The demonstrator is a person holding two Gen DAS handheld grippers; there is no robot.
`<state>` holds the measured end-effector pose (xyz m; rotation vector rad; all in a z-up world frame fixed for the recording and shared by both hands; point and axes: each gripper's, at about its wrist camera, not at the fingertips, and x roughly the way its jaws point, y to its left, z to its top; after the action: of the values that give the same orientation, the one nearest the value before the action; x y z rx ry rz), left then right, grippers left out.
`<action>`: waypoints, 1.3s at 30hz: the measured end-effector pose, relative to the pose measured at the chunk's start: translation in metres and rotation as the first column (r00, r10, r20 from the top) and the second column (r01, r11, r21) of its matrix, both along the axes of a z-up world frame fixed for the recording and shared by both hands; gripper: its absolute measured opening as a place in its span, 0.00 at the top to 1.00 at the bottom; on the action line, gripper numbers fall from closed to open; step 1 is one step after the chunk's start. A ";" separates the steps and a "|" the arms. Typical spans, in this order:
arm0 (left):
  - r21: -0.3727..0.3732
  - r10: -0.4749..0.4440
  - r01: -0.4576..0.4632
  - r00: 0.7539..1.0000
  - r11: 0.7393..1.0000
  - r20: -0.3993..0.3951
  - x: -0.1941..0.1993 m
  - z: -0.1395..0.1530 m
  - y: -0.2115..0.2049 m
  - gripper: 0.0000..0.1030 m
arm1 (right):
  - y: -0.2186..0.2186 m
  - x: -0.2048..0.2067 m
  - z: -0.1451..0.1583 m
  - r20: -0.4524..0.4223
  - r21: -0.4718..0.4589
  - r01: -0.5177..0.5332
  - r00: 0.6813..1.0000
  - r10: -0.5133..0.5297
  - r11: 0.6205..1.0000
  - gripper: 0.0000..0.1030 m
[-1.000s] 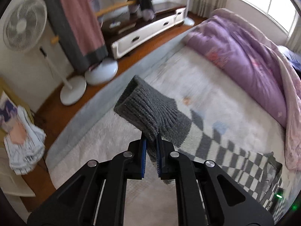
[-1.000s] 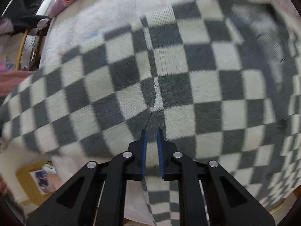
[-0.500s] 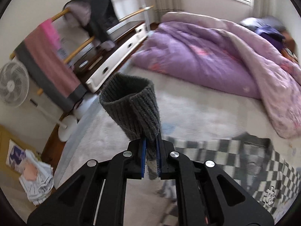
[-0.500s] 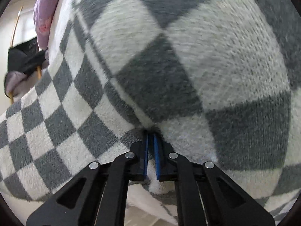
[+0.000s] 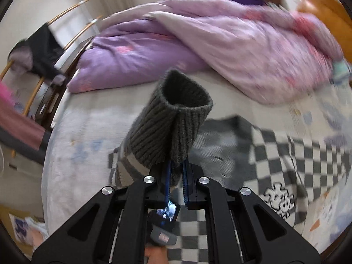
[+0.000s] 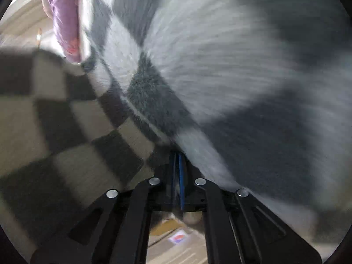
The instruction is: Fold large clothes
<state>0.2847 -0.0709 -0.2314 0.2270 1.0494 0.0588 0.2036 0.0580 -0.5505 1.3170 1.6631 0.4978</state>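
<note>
Checked grey-and-white sweater (image 5: pixel 286 154) is lying spread on the bed (image 5: pixel 88 132), barely folded. Left tool (image 5: pixel 176 176) is pinching its ribbed cuff (image 5: pixel 176 121); right tool (image 6: pixel 177 165) is closing tight on the body fabric.

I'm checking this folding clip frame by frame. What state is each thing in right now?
left gripper: shut on the ribbed grey cuff, which stands up with its mouth open.
right gripper: shut on the checkered sweater, pinching a fold.
purple duvet: bunched up on the bed.
</note>
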 end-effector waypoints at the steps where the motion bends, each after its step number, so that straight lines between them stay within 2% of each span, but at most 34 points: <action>1: 0.008 -0.014 0.014 1.000 1.000 -0.010 0.000 -0.008 -0.004 0.91 | -0.024 -0.014 0.002 0.006 0.011 0.044 0.999 -0.044 0.999 0.96; 3: 0.017 -0.054 0.055 0.997 0.998 -0.046 -0.002 -0.030 -0.034 0.91 | -0.073 -0.043 0.002 -0.008 0.027 0.132 0.991 -0.132 0.991 0.96; 5: 0.020 -0.072 0.074 0.994 0.997 -0.088 -0.005 -0.051 -0.050 0.91 | -0.139 -0.086 -0.002 -0.062 0.002 0.251 0.966 -0.250 0.968 0.96; 7: 0.033 -0.092 0.097 0.988 0.995 -0.125 -0.009 -0.072 -0.060 0.91 | -0.204 -0.128 -0.001 -0.087 -0.089 0.338 0.934 -0.345 0.937 0.96; 10: 0.082 -0.109 0.124 0.980 0.989 -0.167 -0.016 -0.110 -0.080 0.91 | -0.306 -0.184 0.020 -0.034 -0.267 0.445 0.882 -0.470 0.855 0.96; 12: 0.098 -0.122 0.145 0.969 0.985 -0.213 -0.023 -0.142 -0.094 0.91 | -0.353 -0.200 0.041 0.029 -0.387 0.465 0.869 -0.493 0.796 0.96; 14: 0.081 -0.137 0.163 0.956 0.983 -0.258 -0.026 -0.169 -0.104 0.90 | -0.389 -0.205 0.061 0.085 -0.456 0.498 0.850 -0.520 0.738 0.96; 15: 0.057 -0.162 0.186 0.942 0.981 -0.295 -0.028 -0.184 -0.110 0.84 | -0.403 -0.207 0.071 0.115 -0.469 0.516 0.841 -0.529 0.717 0.96; 16: 0.026 -0.178 0.196 0.932 0.980 -0.317 -0.030 -0.193 -0.115 0.66 | -0.415 -0.205 0.082 0.140 -0.479 0.528 0.835 -0.532 0.701 0.92; 17: -0.038 -0.190 0.188 0.922 0.981 -0.336 -0.033 -0.202 -0.116 0.54 | -0.428 -0.194 0.095 0.151 -0.497 0.528 0.834 -0.531 0.689 0.92; 18: -0.093 -0.195 0.174 0.922 0.980 -0.334 -0.039 -0.204 -0.112 0.36 | -0.436 -0.189 0.103 0.159 -0.534 0.517 0.839 -0.521 0.669 0.83; 19: -0.132 -0.203 0.168 0.924 0.977 -0.325 -0.042 -0.201 -0.107 0.29 | -0.445 -0.181 0.109 0.152 -0.574 0.493 0.849 -0.507 0.653 0.71; 20: -0.179 -0.212 0.162 0.925 0.971 -0.316 -0.047 -0.195 -0.099 0.27 | -0.451 -0.169 0.121 0.149 -0.595 0.478 0.856 -0.495 0.646 0.43; 21: -0.210 -0.216 0.154 0.925 0.965 -0.313 -0.052 -0.189 -0.087 0.26 | -0.449 -0.158 0.130 0.177 -0.613 0.478 0.860 -0.479 0.629 0.24; 22: -0.231 -0.210 0.141 0.927 0.963 -0.312 -0.055 -0.184 -0.078 0.26 | -0.443 -0.145 0.139 0.227 -0.634 0.489 0.858 -0.460 0.599 0.21; 23: -0.261 -0.196 0.115 0.930 0.959 -0.311 -0.058 -0.175 -0.060 0.26 | -0.443 -0.127 0.154 0.251 -0.651 0.483 0.865 -0.435 0.585 0.18; 24: -0.283 -0.189 0.099 0.931 0.954 -0.311 -0.058 -0.169 -0.047 0.26 | -0.437 -0.115 0.158 0.256 -0.667 0.454 0.884 -0.391 0.590 0.17; 25: -0.332 -0.168 0.059 0.936 0.941 -0.310 -0.060 -0.160 -0.020 0.26 | -0.422 -0.096 0.156 0.247 -0.669 0.417 0.905 -0.345 0.615 0.17; 26: -0.342 -0.136 0.023 0.941 0.939 -0.310 -0.058 -0.155 -0.001 0.26 | -0.413 -0.079 0.157 0.245 -0.663 0.399 0.915 -0.320 0.633 0.17; 28: -0.312 -0.010 -0.088 0.955 0.946 -0.298 -0.057 -0.147 0.045 0.26 | -0.388 -0.046 0.157 0.257 -0.640 0.376 0.927 -0.274 0.671 0.17; 29: -0.278 0.087 -0.171 0.953 0.945 -0.290 -0.057 -0.144 0.070 0.26 | -0.369 -0.030 0.149 0.253 -0.627 0.342 0.939 -0.232 0.699 0.17; 30: -0.257 0.174 -0.250 0.943 0.934 -0.285 -0.057 -0.145 0.096 0.27 | -0.355 -0.017 0.143 0.245 -0.625 0.315 0.948 -0.204 0.714 0.17; 32: -0.258 0.252 -0.330 0.923 0.908 -0.291 -0.057 -0.152 0.132 0.31 | -0.328 0.005 0.132 0.232 -0.625 0.268 0.961 -0.153 0.733 0.18; 34: -0.198 0.310 -0.388 0.889 0.900 -0.337 -0.052 -0.169 0.162 0.61 | -0.303 0.026 0.113 0.226 -0.629 0.243 0.966 -0.126 0.738 0.25; 35: -0.152 0.339 -0.411 0.872 0.899 -0.354 -0.049 -0.183 0.178 0.71 | -0.297 0.032 0.106 0.205 -0.638 0.225 0.971 -0.120 0.736 0.42; 36: -0.108 0.363 -0.426 0.858 0.898 -0.363 -0.048 -0.194 0.189 0.90 | -0.286 0.042 0.092 0.176 -0.637 0.200 0.978 -0.111 0.744 0.78; 37: -0.067 0.380 -0.435 0.843 0.898 -0.381 -0.046 -0.203 0.197 0.98 | -0.278 0.050 0.079 0.134 -0.639 0.167 0.985 -0.106 0.751 0.91; 38: -0.030 0.391 -0.440 0.824 0.897 -0.410 -0.044 -0.215 0.205 0.99 | -0.275 0.050 0.072 0.105 -0.646 0.154 0.988 -0.113 0.748 0.92; 39: -0.017 0.396 -0.447 0.809 0.894 -0.434 -0.046 -0.223 0.213 1.00 | -0.271 0.049 0.070 0.099 -0.674 0.156 0.988 -0.122 0.722 0.93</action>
<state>0.2387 0.1425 -0.4547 -0.1176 1.5197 0.3654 0.2528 -0.2129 -0.4802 0.8471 1.4737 -0.1835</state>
